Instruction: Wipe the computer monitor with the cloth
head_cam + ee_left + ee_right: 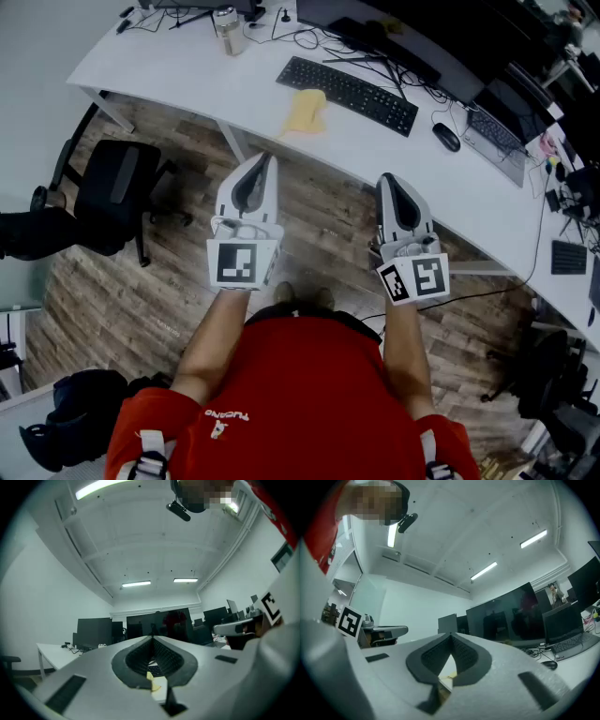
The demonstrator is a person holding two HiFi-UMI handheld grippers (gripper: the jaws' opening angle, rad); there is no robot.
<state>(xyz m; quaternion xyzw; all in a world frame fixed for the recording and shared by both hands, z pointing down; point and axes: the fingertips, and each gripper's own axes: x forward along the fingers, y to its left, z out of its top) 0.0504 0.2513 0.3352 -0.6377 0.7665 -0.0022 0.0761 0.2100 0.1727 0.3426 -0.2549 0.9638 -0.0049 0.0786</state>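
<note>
Yellow cloth, head view: the cloth (305, 111) lies crumpled on the white worktop (187, 66), just in front of the keyboard (349, 94) and well apart from both your tools.
Monitor, head view: the monitor (441, 52) stands behind the keyboard, seen from above as a dark slab.
Tools, head view: your left hand-held gripper (262, 164) and right hand-held gripper (389, 183) hang over the floor, short of the worktop.
Left gripper view: the jaws of the left hand-held gripper (152, 639) are pressed together on nothing. A sliver of cloth (151, 677) shows below the pads, far off.
Right gripper view: the jaws of the right hand-held gripper (451, 637) are pressed together on nothing. The dark monitor (506, 616) lies ahead.
Handling: you can expect the cloth to be light, soft and limp. Pinch a raised fold, since flat edges may slip. The screen is likely fragile, so press gently.
Writing: the white print on your red shirt (230, 413) is upside down and too small to read with confidence. The marker cubes carry patterns only.
</note>
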